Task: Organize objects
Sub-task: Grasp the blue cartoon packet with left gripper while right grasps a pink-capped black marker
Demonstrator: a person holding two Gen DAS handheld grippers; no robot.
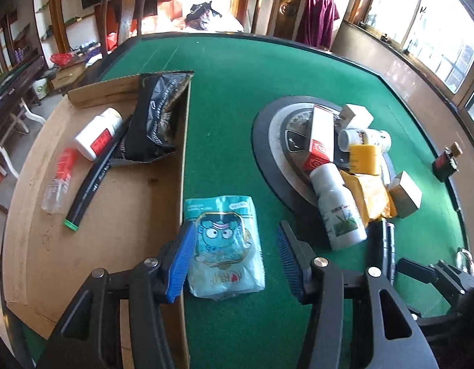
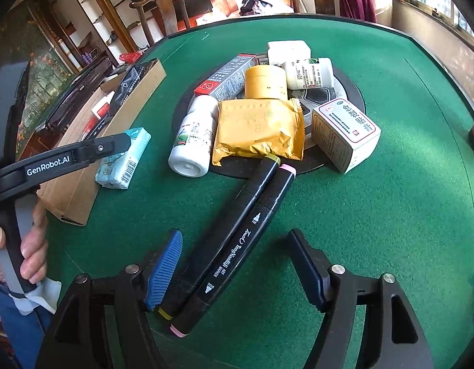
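A light-blue tissue pack (image 1: 224,246) lies on the green felt beside the cardboard box (image 1: 113,215); it also shows in the right wrist view (image 2: 123,160). My left gripper (image 1: 233,261) is open, its fingers either side of the pack. My right gripper (image 2: 237,273) is open around two black markers (image 2: 237,246) that lie side by side on the felt. A pile sits on a round black disc (image 2: 353,92): white bottle (image 2: 193,141), yellow packet (image 2: 258,129), red-grey carton (image 2: 227,77), yellow tub (image 2: 264,83), white boxes (image 2: 344,135).
The box holds a white bottle (image 1: 98,133), a black pouch (image 1: 157,117), a clear bottle with a red label (image 1: 58,181) and a black tube (image 1: 92,181). A small dark item (image 1: 446,163) lies at the table's right edge. Wooden chairs (image 1: 126,9) stand behind the table.
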